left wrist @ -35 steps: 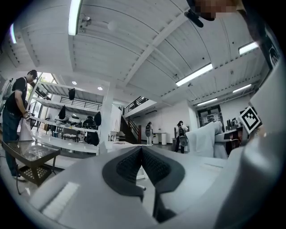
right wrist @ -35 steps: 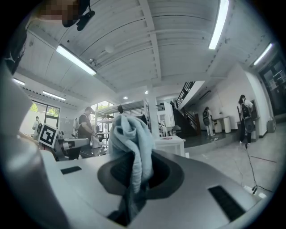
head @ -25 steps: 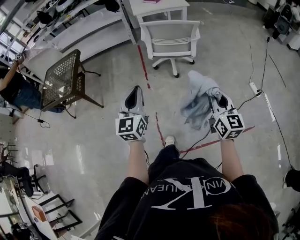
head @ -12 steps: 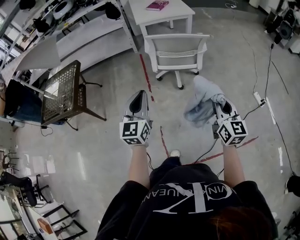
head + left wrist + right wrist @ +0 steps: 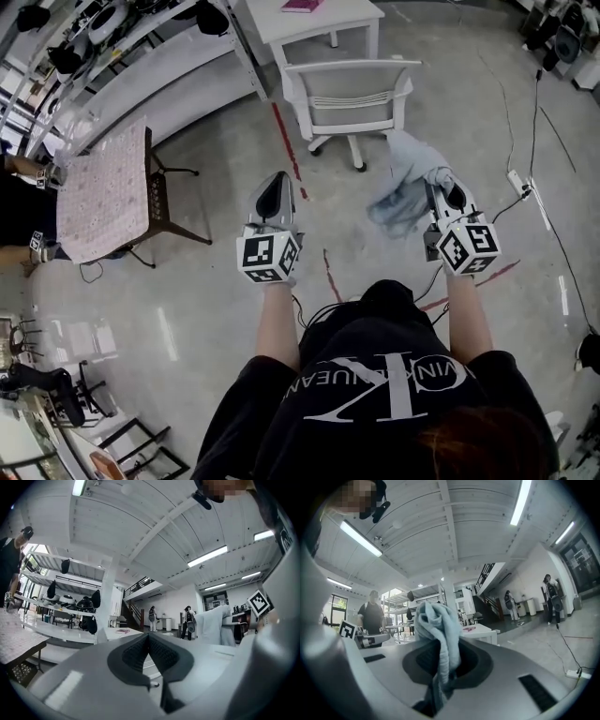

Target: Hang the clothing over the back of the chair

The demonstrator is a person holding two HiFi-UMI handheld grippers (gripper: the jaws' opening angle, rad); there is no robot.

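**Clothing in R gripper, chair ahead**

R gripper (image 5: 444, 190) is clamped on the light blue clothing (image 5: 405, 183). In the right gripper view the jaws pinch the fabric. One bunch stands up above the tips and a tail hangs down below them. From the head view the clothing bulges out ahead of the R gripper and toward its inner side, clear of the floor.

L gripper (image 5: 274, 187) has its jaws together w/ nothing btwn them, as the left gripper view shows. Both grippers are held level, side by side, well apart, pointing fwd.

The white chair (image 5: 352, 92) stands ahead of both, nearer the R gripper's line. The clothing is apart from the chair, not yet over its back. Beyond the chair is a white surface (image 5: 323, 19) w/ a pink book (image 5: 302, 5) on it.

Off to the L gripper's outer side is a brown table (image 5: 105, 192) w/ a patterned top. A red tape line (image 5: 286, 131) runs along the floor ahead, btwn the two grippers.
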